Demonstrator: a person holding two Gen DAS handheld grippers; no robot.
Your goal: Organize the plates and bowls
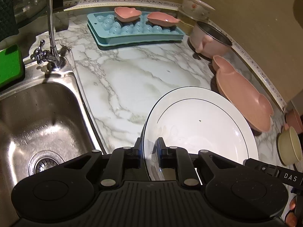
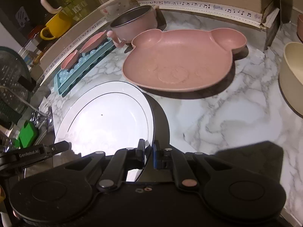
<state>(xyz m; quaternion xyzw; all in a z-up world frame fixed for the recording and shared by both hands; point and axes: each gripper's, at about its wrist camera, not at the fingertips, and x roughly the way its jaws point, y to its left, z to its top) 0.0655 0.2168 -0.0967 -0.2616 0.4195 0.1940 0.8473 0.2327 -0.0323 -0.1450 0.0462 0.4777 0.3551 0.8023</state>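
Observation:
A white plate (image 1: 198,121) with a thin dark ring is held above the marble counter by both grippers. My left gripper (image 1: 149,147) is shut on its near left rim. My right gripper (image 2: 148,149) is shut on the rim of the same white plate (image 2: 106,117) at its right side. A pink bear-shaped plate (image 2: 180,60) lies on the counter just beyond; it also shows in the left wrist view (image 1: 244,96). Two small pink dishes (image 1: 145,16) sit on a blue ice tray (image 1: 136,30). A pink pot (image 2: 136,22) stands at the back.
A steel sink (image 1: 41,117) with a tap (image 1: 51,37) lies to the left, with a green sponge (image 1: 9,62) beside it. A cream bowl (image 2: 291,75) and a small pink cup (image 1: 293,120) stand at the right. A wall strip (image 2: 208,6) bounds the counter.

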